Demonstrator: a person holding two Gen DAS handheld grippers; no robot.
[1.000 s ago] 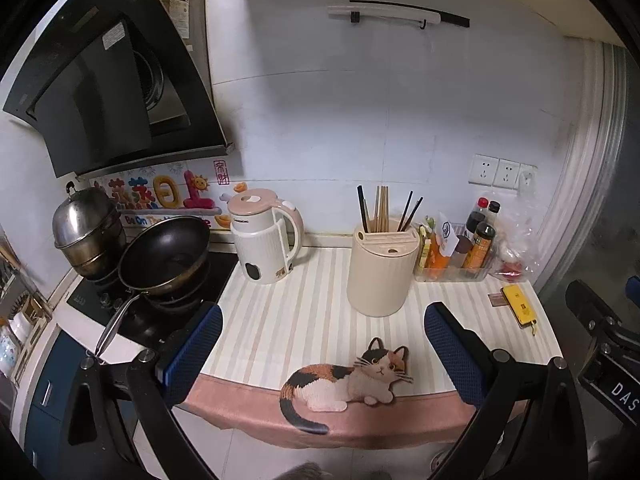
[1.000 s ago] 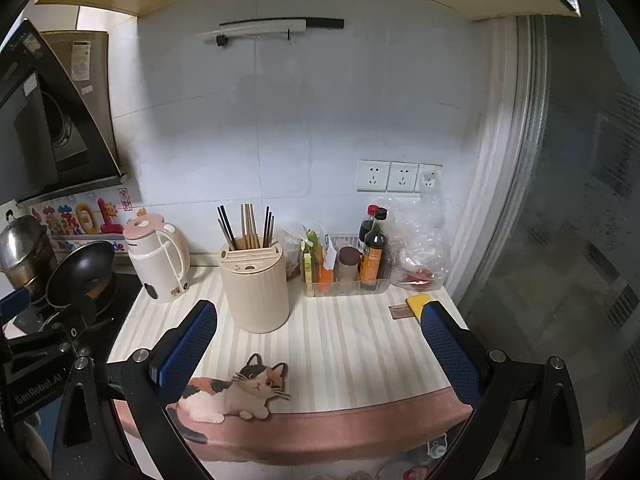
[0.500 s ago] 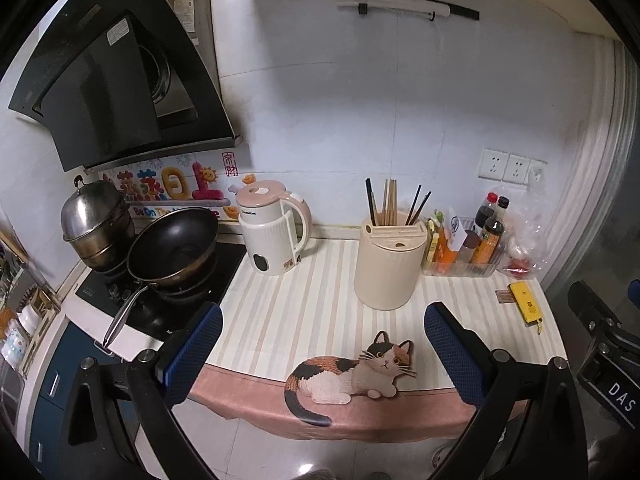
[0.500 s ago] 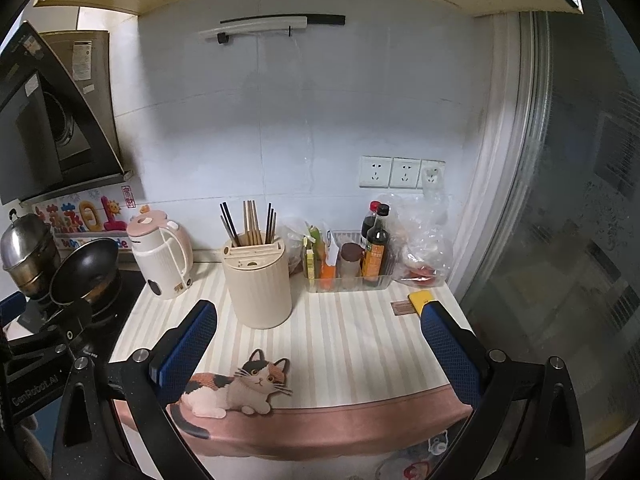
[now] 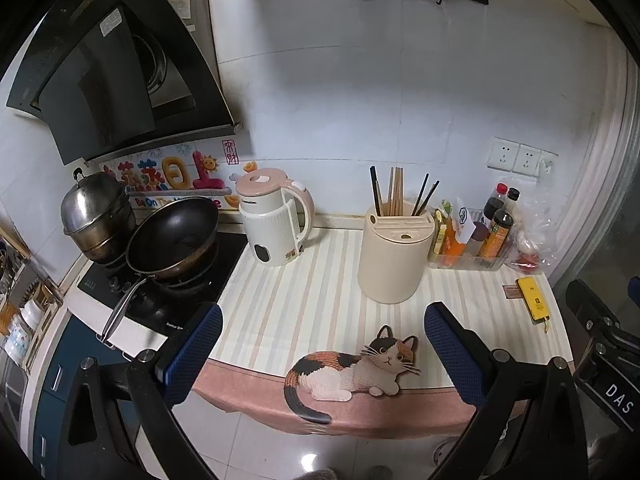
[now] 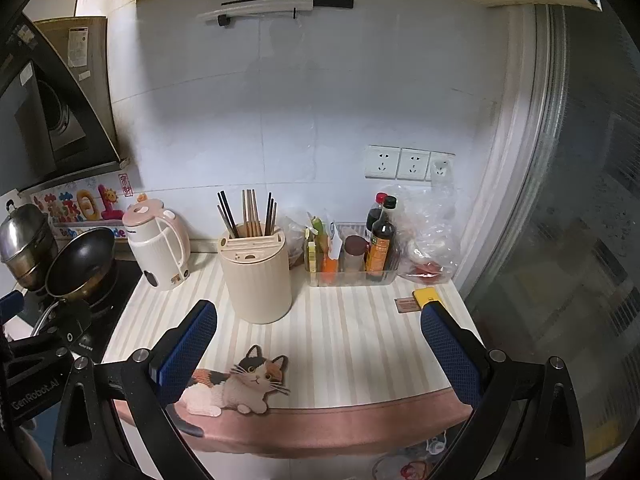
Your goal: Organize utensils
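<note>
Two handheld grippers hang short of a kitchen counter, the left gripper (image 5: 322, 344) and the right gripper (image 6: 318, 346) each spread wide with nothing between the blue pads. The chopsticks (image 5: 394, 196) stand upright in the far slots of a cream utensil holder (image 5: 394, 258) near the middle of the striped mat (image 5: 304, 292), some dark and some pale wood, fanned slightly apart.

The sticks look light, thin and stiff, and probably smooth enough to slide or swivel in a loose pinch. The exposed upper ends, well above the holder's lid, seem the sensible place to take hold, with the pads closing across a bundle and not a single stick. The holder itself appears tall and light enough to tip if a stick drags against its slot.

A pink-lidded kettle (image 5: 276, 220) stands just left of the holder, and a clear tray of sauce bottles (image 6: 352, 264) just right of it, so sideways room is tight; the air above the sticks is open up to the wall rail (image 6: 276, 8). The near half of the mat, by the printed cat (image 5: 352, 372), is free for laying things down, though its edge overhangs the floor. A yellow device (image 5: 534, 304) lies at the right edge.
</note>
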